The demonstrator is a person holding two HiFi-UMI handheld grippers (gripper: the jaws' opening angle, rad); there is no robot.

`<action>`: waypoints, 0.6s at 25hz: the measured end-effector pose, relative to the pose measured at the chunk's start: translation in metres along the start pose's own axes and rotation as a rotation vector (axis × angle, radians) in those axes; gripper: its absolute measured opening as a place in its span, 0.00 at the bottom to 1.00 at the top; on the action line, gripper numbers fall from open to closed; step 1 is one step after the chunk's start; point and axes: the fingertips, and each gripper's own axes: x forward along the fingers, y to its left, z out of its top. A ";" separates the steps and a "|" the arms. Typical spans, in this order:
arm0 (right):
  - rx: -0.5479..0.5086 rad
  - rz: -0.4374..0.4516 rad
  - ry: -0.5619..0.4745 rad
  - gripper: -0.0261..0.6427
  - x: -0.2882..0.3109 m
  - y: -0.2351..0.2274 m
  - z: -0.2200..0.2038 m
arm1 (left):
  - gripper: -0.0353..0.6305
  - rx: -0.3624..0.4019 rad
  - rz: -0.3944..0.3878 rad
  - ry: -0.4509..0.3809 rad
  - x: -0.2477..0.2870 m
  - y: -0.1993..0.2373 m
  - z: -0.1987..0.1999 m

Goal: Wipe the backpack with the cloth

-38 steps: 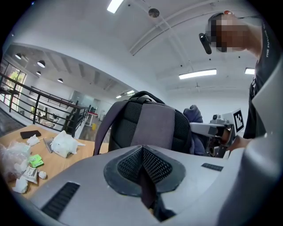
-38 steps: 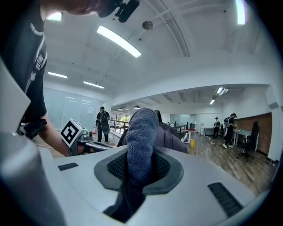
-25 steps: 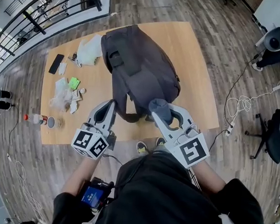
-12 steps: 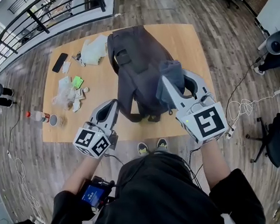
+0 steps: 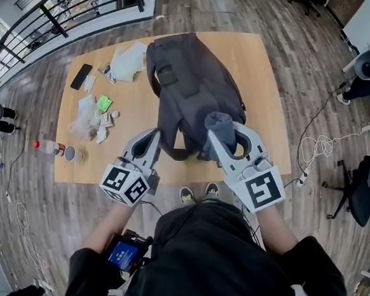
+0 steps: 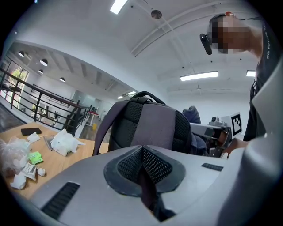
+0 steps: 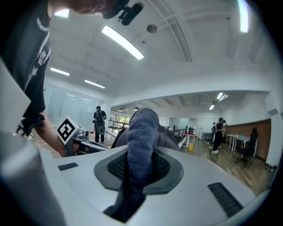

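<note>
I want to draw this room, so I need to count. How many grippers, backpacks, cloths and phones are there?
Grippers: 2, the left gripper and the right gripper
backpack: 1
cloth: 1
phone: 1
Total: 5

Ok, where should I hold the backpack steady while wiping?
Likely the shoulder strap at the near end of the backpack, coming from the left: it's thin, loops clear of the bulky body, and the left gripper is shut on it.
</note>
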 end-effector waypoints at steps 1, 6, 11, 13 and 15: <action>0.033 0.011 0.017 0.14 -0.006 0.000 -0.012 | 0.08 0.000 -0.003 -0.002 0.000 0.000 0.000; 0.036 0.021 0.087 0.14 -0.020 0.007 -0.070 | 0.08 0.001 -0.004 0.003 -0.001 0.002 -0.003; 0.111 0.044 0.370 0.14 -0.023 0.021 -0.183 | 0.08 0.000 0.001 0.006 -0.002 0.004 -0.004; 0.151 -0.010 0.458 0.14 -0.029 0.013 -0.219 | 0.08 0.003 0.005 0.007 -0.004 0.005 -0.002; 0.188 -0.089 0.468 0.14 -0.034 -0.011 -0.228 | 0.08 0.004 0.013 0.007 -0.007 0.008 -0.001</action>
